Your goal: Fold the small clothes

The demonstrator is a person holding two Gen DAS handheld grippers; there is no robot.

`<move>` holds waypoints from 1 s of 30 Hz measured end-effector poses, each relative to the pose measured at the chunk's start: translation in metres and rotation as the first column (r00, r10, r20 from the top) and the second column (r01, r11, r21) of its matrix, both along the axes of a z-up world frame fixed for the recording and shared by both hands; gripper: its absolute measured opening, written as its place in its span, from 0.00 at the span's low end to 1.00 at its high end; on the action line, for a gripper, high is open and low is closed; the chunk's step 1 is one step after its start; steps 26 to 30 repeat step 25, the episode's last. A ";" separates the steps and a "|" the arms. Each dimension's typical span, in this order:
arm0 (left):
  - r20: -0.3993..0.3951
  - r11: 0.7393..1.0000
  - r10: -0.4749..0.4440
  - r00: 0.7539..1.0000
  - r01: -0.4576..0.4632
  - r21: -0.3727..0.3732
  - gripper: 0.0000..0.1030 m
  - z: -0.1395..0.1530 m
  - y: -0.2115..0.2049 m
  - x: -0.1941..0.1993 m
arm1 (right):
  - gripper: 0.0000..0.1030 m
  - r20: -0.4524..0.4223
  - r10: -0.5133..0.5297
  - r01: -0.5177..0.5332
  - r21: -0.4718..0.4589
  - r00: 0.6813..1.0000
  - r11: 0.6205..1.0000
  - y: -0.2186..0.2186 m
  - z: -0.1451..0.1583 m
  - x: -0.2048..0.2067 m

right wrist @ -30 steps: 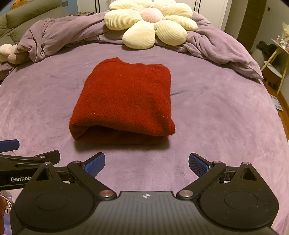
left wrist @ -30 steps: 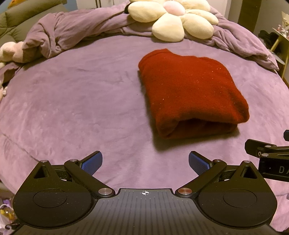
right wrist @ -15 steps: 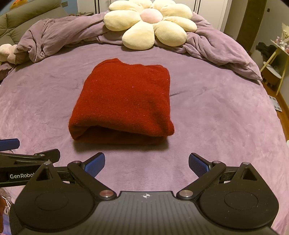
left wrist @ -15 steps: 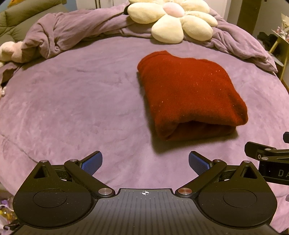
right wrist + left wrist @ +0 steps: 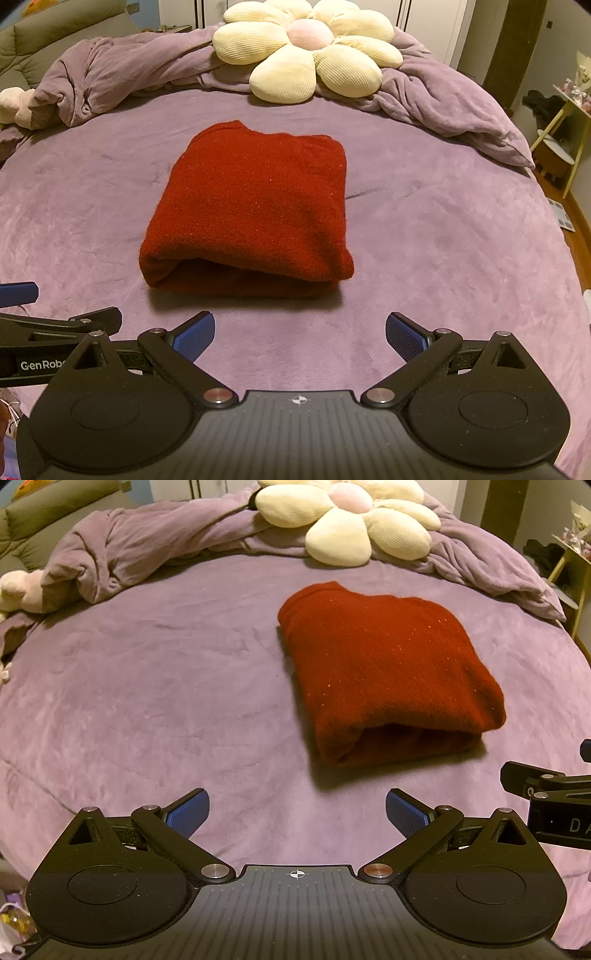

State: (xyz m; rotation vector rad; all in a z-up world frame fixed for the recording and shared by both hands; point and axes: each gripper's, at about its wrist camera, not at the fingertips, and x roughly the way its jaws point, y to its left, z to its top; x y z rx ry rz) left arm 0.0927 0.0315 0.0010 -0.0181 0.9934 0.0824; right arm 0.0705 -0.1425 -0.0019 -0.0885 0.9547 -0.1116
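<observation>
the sweater [image 5: 251,206] is dark red with faint pale flecks, the bed [image 5: 424,236] cover purple, the flower cushion [image 5: 306,48] ribbed cream with a pink centre.

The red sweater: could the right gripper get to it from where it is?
Probably yes. The sweater lies folded straight ahead of the open right gripper, with only bare bedspread between.

A bed [image 5: 424,236] covered in smooth purple plush carries everything. A folded red garment [image 5: 255,206] lies flat near its middle, the thick folded edge facing the near edge. Along the far edge a rumpled purple duvet [image 5: 110,77] is bunched from corner to corner, with a cream flower-shaped cushion [image 5: 306,48] resting on it at the centre.
</observation>
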 end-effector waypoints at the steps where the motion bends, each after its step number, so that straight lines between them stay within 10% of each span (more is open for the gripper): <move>1: 0.000 1.000 0.000 1.000 0.000 0.001 1.00 0.000 0.000 0.000 | 0.96 0.001 0.000 0.000 0.000 1.000 1.000 0.000 0.000 0.000; 30: -0.023 1.000 -0.021 1.000 0.021 -0.001 1.00 -0.004 -0.002 0.004 | 0.96 -0.002 0.002 -0.002 -0.005 1.000 1.000 -0.001 0.000 0.003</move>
